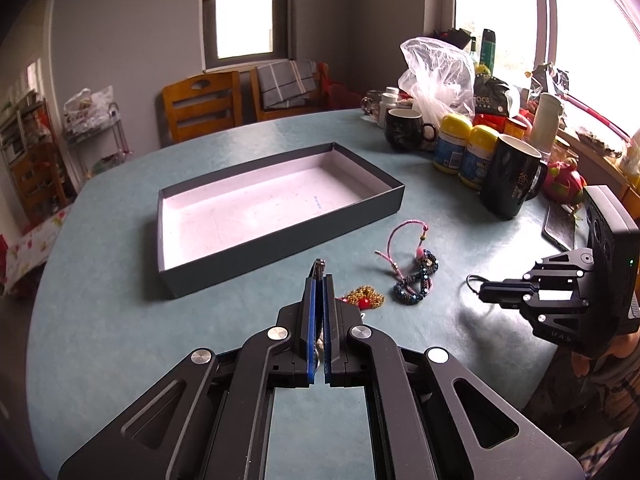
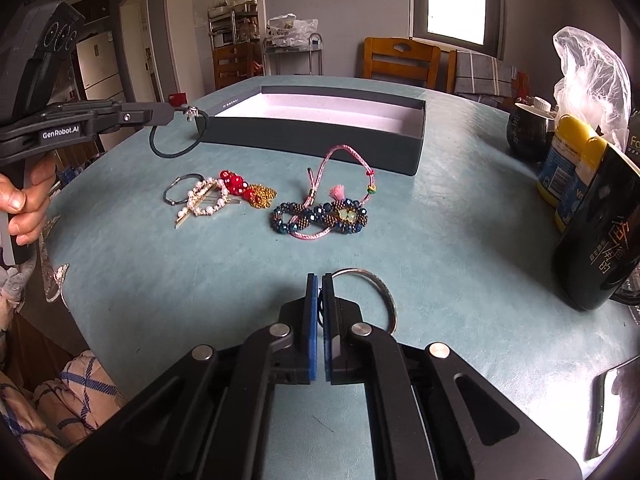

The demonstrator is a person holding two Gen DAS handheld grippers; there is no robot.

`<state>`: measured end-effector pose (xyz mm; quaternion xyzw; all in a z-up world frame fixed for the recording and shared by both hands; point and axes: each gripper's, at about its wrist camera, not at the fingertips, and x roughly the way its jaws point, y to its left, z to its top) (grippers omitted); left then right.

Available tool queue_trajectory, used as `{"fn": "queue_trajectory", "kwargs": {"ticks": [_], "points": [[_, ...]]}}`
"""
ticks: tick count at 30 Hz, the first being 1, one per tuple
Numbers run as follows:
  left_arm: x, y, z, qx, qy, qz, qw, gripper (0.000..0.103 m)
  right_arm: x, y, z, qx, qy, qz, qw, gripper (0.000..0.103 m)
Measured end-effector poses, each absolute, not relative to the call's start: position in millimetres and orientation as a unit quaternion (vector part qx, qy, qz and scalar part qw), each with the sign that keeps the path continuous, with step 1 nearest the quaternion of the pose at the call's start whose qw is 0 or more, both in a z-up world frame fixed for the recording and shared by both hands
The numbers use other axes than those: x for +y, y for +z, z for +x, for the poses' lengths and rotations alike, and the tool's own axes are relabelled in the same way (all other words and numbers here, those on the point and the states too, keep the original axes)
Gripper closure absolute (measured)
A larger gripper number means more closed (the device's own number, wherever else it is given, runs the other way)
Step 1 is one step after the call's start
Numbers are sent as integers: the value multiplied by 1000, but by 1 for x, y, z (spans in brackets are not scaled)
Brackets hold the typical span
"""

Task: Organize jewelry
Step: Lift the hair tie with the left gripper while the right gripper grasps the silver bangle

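An open dark box [image 1: 280,236] with a white inside lies on the teal table; it also shows in the right wrist view [image 2: 320,136]. My left gripper [image 1: 319,276] is shut on a black hair tie with a metal charm [image 2: 176,136], held above the table near the box's corner. My right gripper [image 2: 319,280] is shut on a silver bangle [image 2: 376,284], seen as a ring in the left wrist view [image 1: 474,284]. On the table lie a pink cord bracelet [image 2: 340,168], a blue beaded bracelet [image 2: 320,218], red and gold beads [image 2: 248,190], a pearl clip [image 2: 204,200] and another hair tie [image 2: 176,192].
Black mugs [image 1: 512,180], yellow-lidded bottles [image 1: 468,152], a plastic bag [image 1: 436,76], a dragon fruit [image 1: 564,182] and a phone [image 1: 560,232] crowd the table's right side. Wooden chairs [image 1: 200,104] stand behind the table.
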<state>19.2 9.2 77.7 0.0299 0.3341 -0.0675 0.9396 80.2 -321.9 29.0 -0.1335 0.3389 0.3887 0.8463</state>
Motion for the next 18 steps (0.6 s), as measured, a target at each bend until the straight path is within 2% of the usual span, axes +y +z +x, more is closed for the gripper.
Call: {"fn": "queue_trajectory", "kwargs": {"ticks": [8, 14, 17, 18], "points": [[19, 88, 33, 322, -60, 34, 944, 100, -314, 60, 92, 302, 395, -138, 856, 103], [25, 95, 46, 316, -58, 35, 946, 100, -319, 58, 101, 320, 384, -133, 856, 103], [25, 95, 49, 317, -60, 33, 946, 100, -338, 52, 106, 333, 369, -111, 861, 89], [24, 95, 50, 317, -62, 34, 946, 100, -344, 50, 107, 338, 366, -106, 860, 88]]}}
